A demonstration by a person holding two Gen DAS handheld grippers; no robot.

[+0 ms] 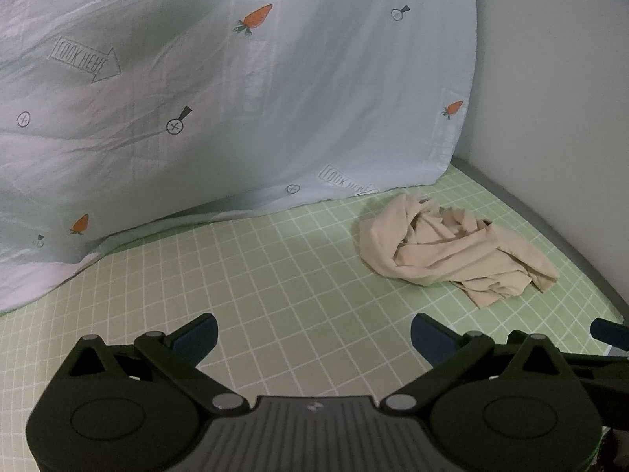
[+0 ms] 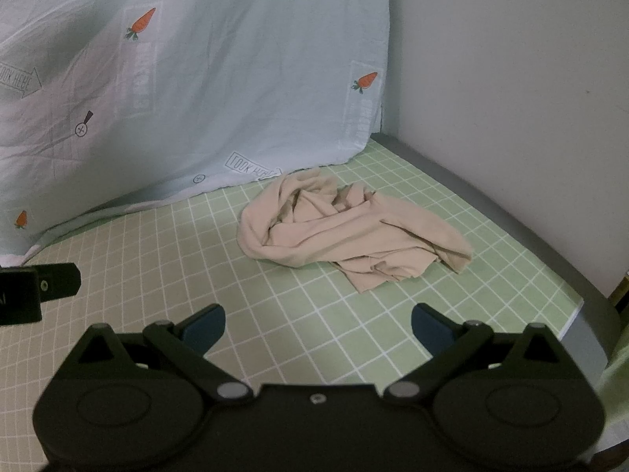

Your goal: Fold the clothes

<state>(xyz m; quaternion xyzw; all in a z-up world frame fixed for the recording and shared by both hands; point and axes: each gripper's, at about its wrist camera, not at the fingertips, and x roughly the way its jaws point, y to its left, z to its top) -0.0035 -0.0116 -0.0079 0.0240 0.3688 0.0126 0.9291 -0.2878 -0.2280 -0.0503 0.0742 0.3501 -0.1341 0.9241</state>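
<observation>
A beige garment (image 1: 452, 251) lies crumpled in a heap on the green checked table (image 1: 275, 295), toward the far right; it also shows in the right wrist view (image 2: 346, 232). My left gripper (image 1: 314, 338) is open and empty, hovering over the table nearer than the garment and to its left. My right gripper (image 2: 318, 328) is open and empty, a short way in front of the garment. The right gripper's fingertip (image 1: 609, 332) shows at the right edge of the left wrist view. Part of the left gripper (image 2: 39, 287) shows at the left edge of the right wrist view.
A pale blue sheet with carrot prints (image 1: 236, 98) hangs behind the table and drapes onto its far edge (image 2: 177, 78). A white wall (image 2: 511, 98) stands on the right. The table's grey rim (image 2: 511, 212) runs along the right side.
</observation>
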